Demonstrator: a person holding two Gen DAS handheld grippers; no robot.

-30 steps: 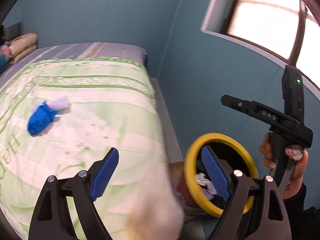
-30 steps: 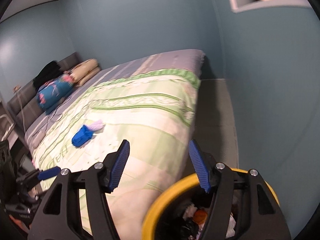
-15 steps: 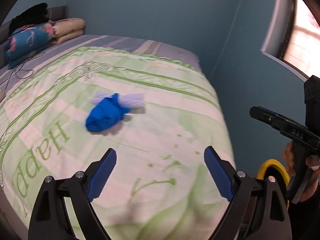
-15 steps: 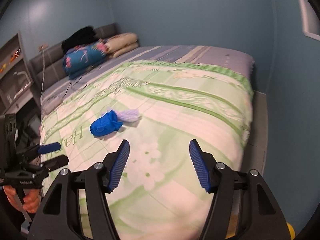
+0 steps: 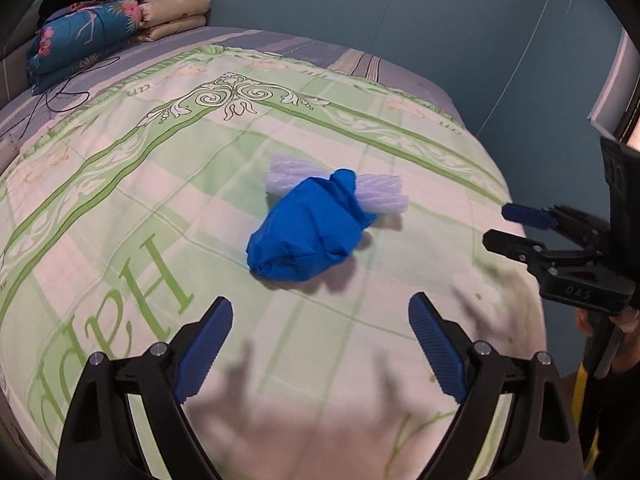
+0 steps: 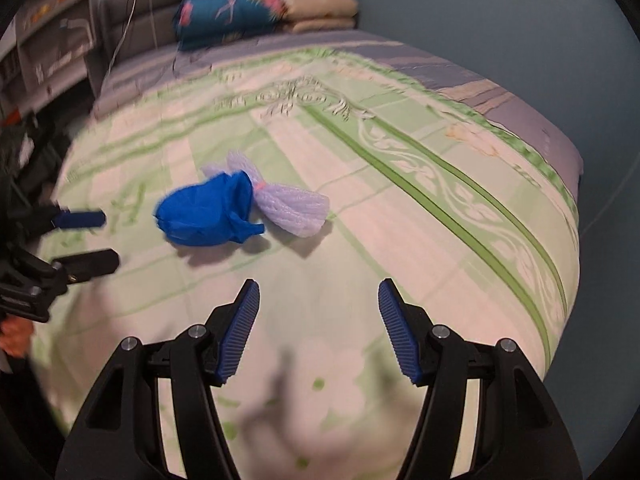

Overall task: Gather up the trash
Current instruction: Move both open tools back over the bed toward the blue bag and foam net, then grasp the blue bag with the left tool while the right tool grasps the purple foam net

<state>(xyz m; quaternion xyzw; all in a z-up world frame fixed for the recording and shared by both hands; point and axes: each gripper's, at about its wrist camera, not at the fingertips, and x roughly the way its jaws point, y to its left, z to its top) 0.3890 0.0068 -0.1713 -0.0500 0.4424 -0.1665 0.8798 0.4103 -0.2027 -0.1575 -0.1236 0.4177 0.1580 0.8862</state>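
A crumpled blue glove (image 5: 308, 232) lies on the green-and-white bedspread (image 5: 120, 184), partly over a pale lilac foam net (image 5: 380, 194). My left gripper (image 5: 320, 344) hovers just short of the glove, jaws wide and empty. In the right wrist view the same blue glove (image 6: 208, 216) and foam net (image 6: 296, 208) lie up and to the left of my right gripper (image 6: 318, 328), which is open with nothing between its blue pads. Each gripper also appears in the other's view: the right gripper (image 5: 520, 228) at the right edge, the left gripper (image 6: 88, 240) at the left edge.
Folded blankets and a flowered blue pillow (image 5: 88, 36) are stacked at the head of the bed. A black cable (image 5: 60, 96) trails over the grey sheet there. A yellow bin rim (image 5: 580, 392) shows low beside the bed at the right. Shelving (image 6: 52, 52) stands beyond the bed's left side.
Both grippers have swung from the yellow bin beside the bed to over the bedspread. The blue glove and foam net now sit much nearer and larger in both views.
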